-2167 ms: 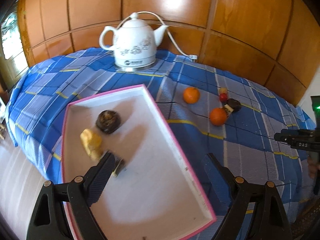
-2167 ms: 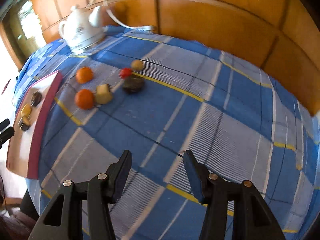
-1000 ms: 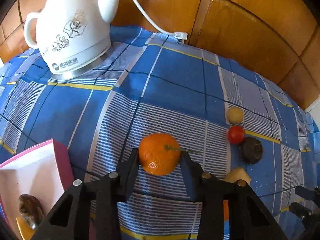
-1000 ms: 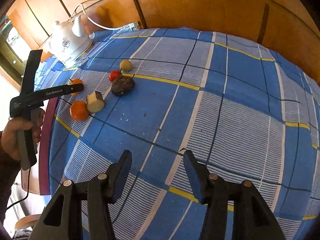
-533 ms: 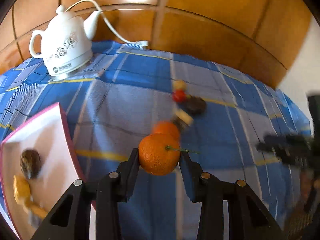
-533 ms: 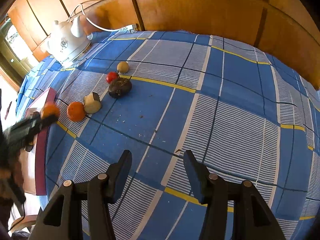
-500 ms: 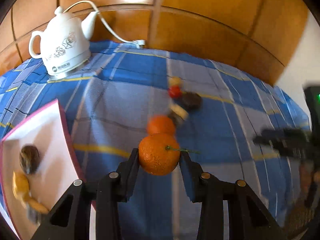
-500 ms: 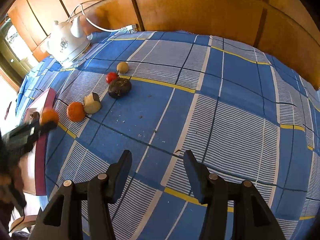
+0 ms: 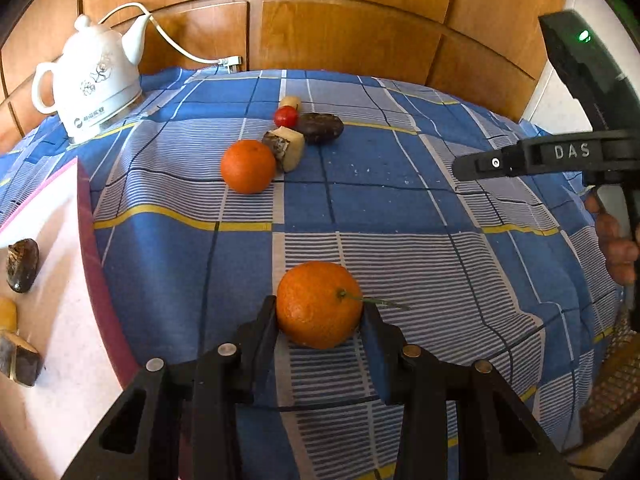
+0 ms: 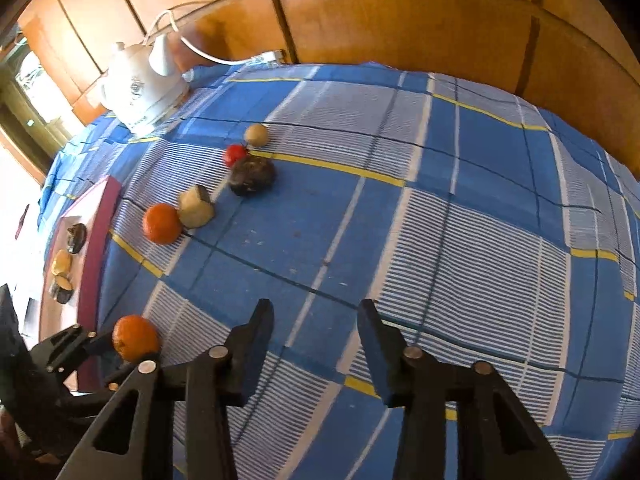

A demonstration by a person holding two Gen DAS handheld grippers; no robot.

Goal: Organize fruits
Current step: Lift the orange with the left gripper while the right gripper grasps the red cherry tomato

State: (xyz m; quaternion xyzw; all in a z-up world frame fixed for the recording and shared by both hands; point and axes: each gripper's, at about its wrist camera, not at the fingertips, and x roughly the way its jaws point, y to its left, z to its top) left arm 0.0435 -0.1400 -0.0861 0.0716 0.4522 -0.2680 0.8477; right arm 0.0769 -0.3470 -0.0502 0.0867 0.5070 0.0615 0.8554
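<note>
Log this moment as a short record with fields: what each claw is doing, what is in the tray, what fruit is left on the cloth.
left claw: shut on held orange, above the cloth
right claw: open, holding nothing
tray: three pieces, one dark, one yellowish, one cut chunk
left on tablecloth: second orange, cut chunk, dark fruit, red fruit, pale round fruit
also there: white kettle

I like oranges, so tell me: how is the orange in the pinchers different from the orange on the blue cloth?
The held orange is clamped in the left gripper, above the cloth; the other orange rests on the tablecloth. The held orange shows a thin green stem; the other orange shows none. The other orange touches a cut fruit piece. Both are round and orange.
</note>
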